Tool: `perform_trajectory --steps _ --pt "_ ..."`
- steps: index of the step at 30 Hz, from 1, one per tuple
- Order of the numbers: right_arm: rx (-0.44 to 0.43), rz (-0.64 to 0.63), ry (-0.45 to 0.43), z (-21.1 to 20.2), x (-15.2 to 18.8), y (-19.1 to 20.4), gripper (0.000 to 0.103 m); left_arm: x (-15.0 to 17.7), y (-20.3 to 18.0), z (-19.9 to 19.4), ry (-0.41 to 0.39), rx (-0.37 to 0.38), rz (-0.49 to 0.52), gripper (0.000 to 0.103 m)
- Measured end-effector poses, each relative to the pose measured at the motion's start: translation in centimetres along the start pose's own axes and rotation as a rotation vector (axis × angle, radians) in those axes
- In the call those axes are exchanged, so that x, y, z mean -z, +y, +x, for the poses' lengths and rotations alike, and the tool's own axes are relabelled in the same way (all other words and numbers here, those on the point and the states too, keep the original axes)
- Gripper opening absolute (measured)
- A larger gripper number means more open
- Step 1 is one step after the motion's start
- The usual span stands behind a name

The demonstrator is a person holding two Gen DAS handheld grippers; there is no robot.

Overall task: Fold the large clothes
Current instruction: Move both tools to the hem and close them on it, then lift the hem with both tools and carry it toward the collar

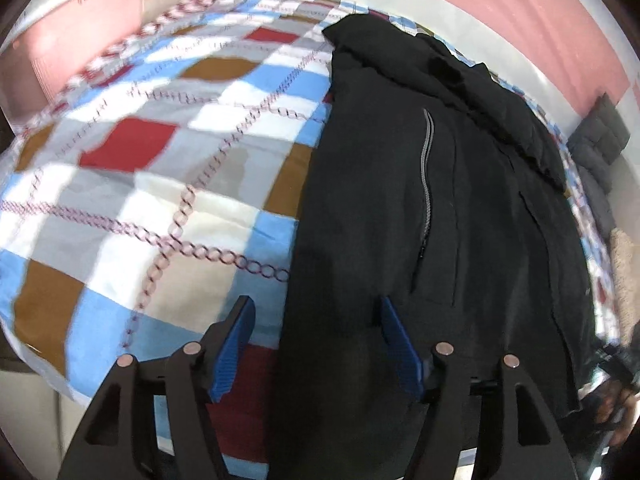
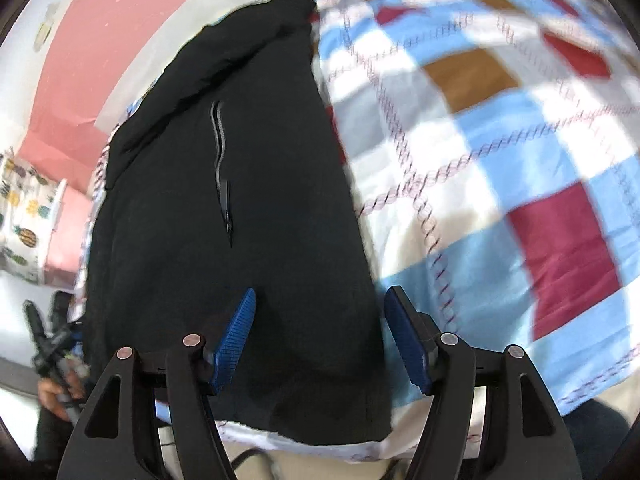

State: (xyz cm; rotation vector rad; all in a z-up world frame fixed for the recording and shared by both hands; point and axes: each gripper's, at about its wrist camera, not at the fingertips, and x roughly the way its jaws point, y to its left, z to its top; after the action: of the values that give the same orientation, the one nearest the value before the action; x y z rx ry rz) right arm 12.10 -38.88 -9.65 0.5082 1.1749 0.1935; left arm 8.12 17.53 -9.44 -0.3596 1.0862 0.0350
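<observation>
A black jacket (image 1: 400, 200) (image 2: 240, 160) lies in a long narrow strip on a checked bedspread (image 1: 160, 180) (image 2: 480, 160), with a zipped pocket (image 1: 426, 168) (image 2: 222, 168) facing up. My left gripper (image 1: 316, 304) is open over the near end of the jacket, its jaws astride the jacket's left edge. My right gripper (image 2: 322, 292) is open too, astride the jacket's right edge at the near end. Neither pair of blue pads (image 1: 236, 344) (image 2: 234, 340) presses on cloth. Each view shows, at its edge, a hand holding the other gripper (image 1: 616, 396) (image 2: 52, 356).
The bed's near edge (image 2: 320, 444) lies just below the jacket's hem. A pink and white wall (image 1: 480, 8) runs behind the bed. A dark grey cushion (image 1: 600, 140) sits beyond the jacket. A pineapple-print cloth (image 2: 24, 208) hangs at the side.
</observation>
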Motion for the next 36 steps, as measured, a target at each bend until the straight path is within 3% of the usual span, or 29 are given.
perform_trajectory --steps 5,8,15,17,19,21,24,29,33,36 --pt "-0.09 -0.003 0.047 0.0 1.3 -0.3 0.071 1.6 -1.2 -0.3 0.034 0.08 0.025 0.067" --pt "-0.133 0.003 0.065 -0.1 1.6 -0.8 0.071 2.5 -2.1 -0.6 0.035 0.085 0.07 0.068" --pt "-0.137 0.04 0.071 0.9 0.7 -1.2 0.071 2.3 -2.3 0.3 0.048 0.05 0.076 0.067" --pt "-0.11 0.018 0.073 0.8 0.6 -0.5 0.059 2.4 -2.9 0.1 0.047 0.01 0.109 0.061" --pt "-0.147 0.023 0.082 0.6 0.9 -0.2 0.03 2.4 -3.3 0.0 0.048 -0.005 0.113 0.046" --pt "-0.158 0.02 0.068 0.0 0.9 0.4 0.025 2.2 -3.4 -0.8 0.041 -0.015 0.103 0.021" --pt "-0.18 -0.003 0.033 -1.5 0.7 1.5 0.022 1.7 -3.8 -2.8 0.009 0.027 0.086 0.017" --pt "-0.237 -0.038 -0.061 -6.0 -0.3 2.2 0.019 0.5 -2.6 -8.0 -0.121 0.153 0.014 0.015" --pt "-0.246 -0.057 -0.088 -7.0 -0.9 2.8 0.019 -0.3 -1.3 -9.8 -0.17 0.213 -0.047 0.015" --pt "-0.254 -0.049 -0.097 -7.1 -1.0 2.8 0.019 -0.7 -1.9 -10.1 -0.18 0.211 -0.034 0.015"
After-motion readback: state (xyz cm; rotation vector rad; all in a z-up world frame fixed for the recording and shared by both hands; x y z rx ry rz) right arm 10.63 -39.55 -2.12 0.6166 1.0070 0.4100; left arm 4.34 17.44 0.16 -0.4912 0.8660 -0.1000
